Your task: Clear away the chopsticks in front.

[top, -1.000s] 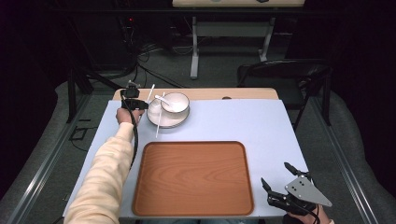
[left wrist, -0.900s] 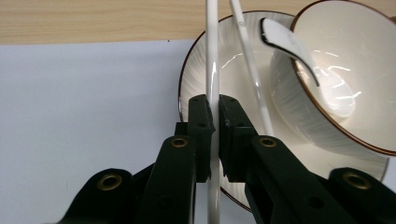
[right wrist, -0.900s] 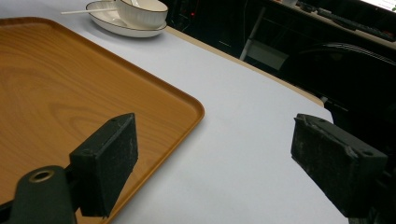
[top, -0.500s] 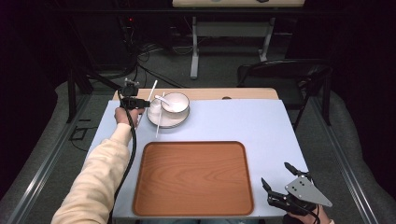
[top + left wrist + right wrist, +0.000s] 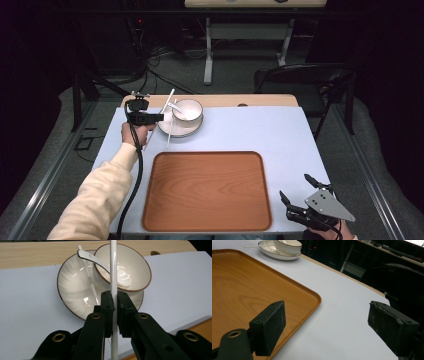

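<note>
In the left gripper view, the left gripper (image 5: 113, 298) has its jaws clamped on a thin white chopstick (image 5: 113, 270), which runs straight up the middle of the frame over the plate (image 5: 71, 287) and the bowl (image 5: 125, 265). To do this step well, the grip should stay firm and the lift straight and slow, since the round, smooth stick could twist or slide between the flat pads; its far end should be kept clear of the bowl's rim and of the spoon (image 5: 100, 261). A second chopstick (image 5: 88, 277) lies across the plate. The crockery is glossy cream ceramic with a dark rim line; the plate is shallow and finely ribbed. In the high view the wooden tray (image 5: 207, 192), matt with rounded corners, fills the lower centre, and the right gripper (image 5: 300, 197) sits at lower right, jaws wide apart and holding nothing.
</note>
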The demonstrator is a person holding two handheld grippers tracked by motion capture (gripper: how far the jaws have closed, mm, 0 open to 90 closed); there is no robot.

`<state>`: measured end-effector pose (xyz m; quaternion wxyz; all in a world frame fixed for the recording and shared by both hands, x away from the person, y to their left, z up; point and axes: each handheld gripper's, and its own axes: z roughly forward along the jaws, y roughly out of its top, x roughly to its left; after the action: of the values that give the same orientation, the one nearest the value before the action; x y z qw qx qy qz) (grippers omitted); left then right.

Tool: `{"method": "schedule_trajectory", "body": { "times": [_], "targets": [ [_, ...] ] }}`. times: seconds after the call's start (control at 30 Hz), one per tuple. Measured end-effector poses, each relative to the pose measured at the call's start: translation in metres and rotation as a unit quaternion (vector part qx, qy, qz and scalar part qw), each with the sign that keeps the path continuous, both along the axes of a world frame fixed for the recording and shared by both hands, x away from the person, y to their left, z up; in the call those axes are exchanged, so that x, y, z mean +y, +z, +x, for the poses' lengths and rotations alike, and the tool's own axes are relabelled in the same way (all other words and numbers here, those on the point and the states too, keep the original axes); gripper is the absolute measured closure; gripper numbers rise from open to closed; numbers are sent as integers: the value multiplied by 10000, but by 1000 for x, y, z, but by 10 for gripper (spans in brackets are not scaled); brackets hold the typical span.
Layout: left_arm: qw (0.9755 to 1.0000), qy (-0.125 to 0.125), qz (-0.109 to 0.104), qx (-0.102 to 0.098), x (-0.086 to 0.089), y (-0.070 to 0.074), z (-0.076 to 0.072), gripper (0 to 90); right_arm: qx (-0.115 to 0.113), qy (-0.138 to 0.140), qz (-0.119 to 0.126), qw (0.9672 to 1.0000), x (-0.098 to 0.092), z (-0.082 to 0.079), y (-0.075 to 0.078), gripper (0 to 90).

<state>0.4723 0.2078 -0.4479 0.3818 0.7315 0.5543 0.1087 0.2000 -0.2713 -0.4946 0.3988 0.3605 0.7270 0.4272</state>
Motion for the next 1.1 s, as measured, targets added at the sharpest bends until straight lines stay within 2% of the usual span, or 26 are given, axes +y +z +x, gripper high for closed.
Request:
{"method": "schedule_trajectory", "body": {
  "times": [0.03, 0.13, 0.43, 0.6, 0.7, 0.93, 1.1],
  "targets": [
    [10000, 0, 0, 0, 0, 0, 0, 845, 0, 0, 0, 10000, 0, 0, 0, 143],
    [9999, -95, -51, -56, -2, 1, -13, 845, 5, -1, -2, 10000, 0, 0, 0, 143],
    [9998, -117, -111, -121, -3, 0, -34, 845, 4, 2, -1, 10000, 0, 0, 0, 143],
    [9993, -285, -189, -170, -8, -1, -56, 845, 4, 3, -2, 10000, 0, 0, 0, 143],
    [9991, -331, -213, -185, -10, -2, -63, 845, 0, 4, 1, 10000, 0, 0, 0, 143],
    [9985, -341, -371, -199, -9, -12, -90, 845, -4, -4, 2, 10000, 0, 0, 0, 143],
    [9987, -346, -320, -211, -10, -16, -101, 845, 2, 7, -21, 10000, 0, 0, 0, 143]
  ]
}}
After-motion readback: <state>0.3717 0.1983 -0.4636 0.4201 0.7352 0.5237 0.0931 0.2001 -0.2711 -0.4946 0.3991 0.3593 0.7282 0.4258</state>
